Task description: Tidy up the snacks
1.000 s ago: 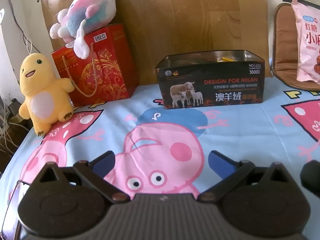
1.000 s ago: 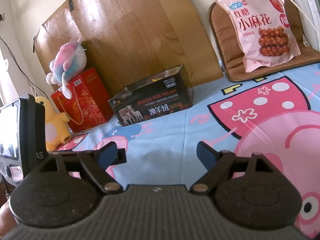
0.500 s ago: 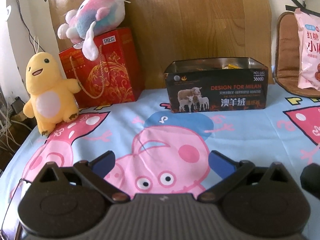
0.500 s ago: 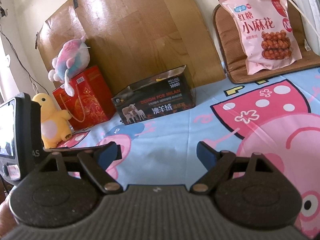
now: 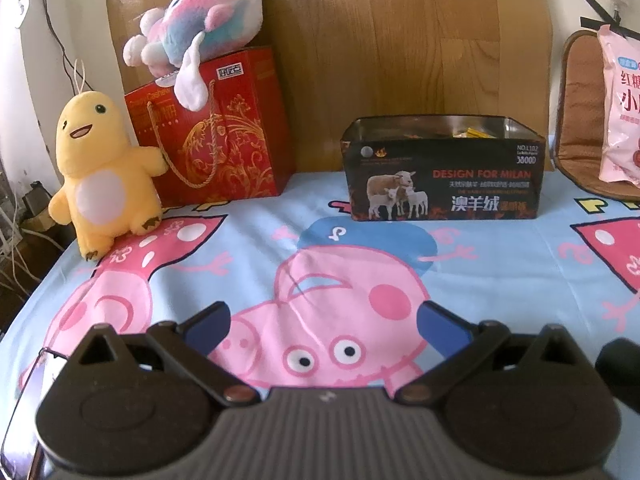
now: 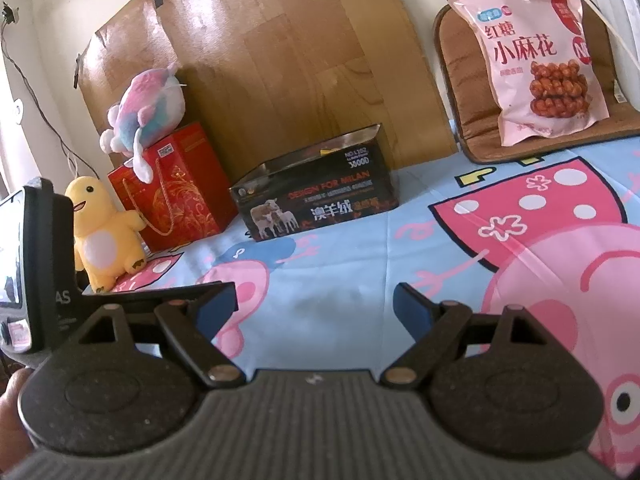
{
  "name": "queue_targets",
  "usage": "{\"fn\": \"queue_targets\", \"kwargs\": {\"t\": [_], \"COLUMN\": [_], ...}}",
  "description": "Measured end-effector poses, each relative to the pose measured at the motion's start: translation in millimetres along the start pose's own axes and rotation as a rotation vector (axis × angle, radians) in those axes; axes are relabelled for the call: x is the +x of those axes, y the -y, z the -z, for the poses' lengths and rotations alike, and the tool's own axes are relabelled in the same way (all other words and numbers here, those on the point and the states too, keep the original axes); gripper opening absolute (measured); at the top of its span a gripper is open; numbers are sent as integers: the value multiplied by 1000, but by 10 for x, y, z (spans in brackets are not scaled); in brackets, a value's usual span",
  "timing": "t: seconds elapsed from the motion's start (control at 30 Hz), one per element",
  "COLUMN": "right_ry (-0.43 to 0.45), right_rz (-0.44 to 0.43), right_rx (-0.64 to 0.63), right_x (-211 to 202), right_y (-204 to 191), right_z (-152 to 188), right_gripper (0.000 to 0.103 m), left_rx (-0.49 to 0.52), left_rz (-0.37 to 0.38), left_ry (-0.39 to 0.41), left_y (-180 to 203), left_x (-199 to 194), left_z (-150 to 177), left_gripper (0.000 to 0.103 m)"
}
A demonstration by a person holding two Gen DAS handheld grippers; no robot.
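A black open-topped box (image 5: 442, 174) printed with sheep stands at the back of the cartoon bedsheet (image 5: 248, 256), with yellow wrappers showing inside. The same box (image 6: 316, 204) appears left of centre in the right wrist view. A pink snack bag (image 6: 538, 60) leans on a brown cushion (image 6: 452, 92) at the back right; its edge (image 5: 622, 108) shows in the left wrist view. My left gripper (image 5: 323, 322) hovers open over the sheet, well short of the box, holding nothing. My right gripper (image 6: 314, 306) is likewise open with nothing between its fingers.
A red gift bag (image 5: 212, 132) with a pink-blue plush (image 5: 200, 36) on top stands back left, beside a yellow plush (image 5: 100, 172). A wooden board (image 5: 400, 48) leans on the wall behind. The left gripper's body (image 6: 36, 264) and a hand (image 6: 12, 412) fill the right wrist view's left edge.
Both wrist views have drifted left and slightly back, so the box and plush toys sit further right and lower in frame. Both grippers stay open and nothing was picked up.
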State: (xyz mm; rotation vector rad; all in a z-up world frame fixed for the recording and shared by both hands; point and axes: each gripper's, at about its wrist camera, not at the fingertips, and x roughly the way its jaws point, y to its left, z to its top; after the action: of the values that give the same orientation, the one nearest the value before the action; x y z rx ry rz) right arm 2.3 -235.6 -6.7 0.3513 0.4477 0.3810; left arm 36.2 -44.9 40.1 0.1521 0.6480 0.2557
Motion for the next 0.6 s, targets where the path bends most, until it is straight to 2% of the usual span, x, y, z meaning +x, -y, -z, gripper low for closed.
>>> {"fn": "queue_targets", "kwargs": {"t": [0.6], "right_ry": [1], "right_rz": [-11], "right_rx": [17], "right_x": [7], "right_y": [39], "right_z": [-12], "right_gripper": [89], "left_rx": [72], "left_rz": [-57], "left_ry": [25], "left_y": [154], "left_x": [-30], "left_z": [-31], "left_gripper": [103]}}
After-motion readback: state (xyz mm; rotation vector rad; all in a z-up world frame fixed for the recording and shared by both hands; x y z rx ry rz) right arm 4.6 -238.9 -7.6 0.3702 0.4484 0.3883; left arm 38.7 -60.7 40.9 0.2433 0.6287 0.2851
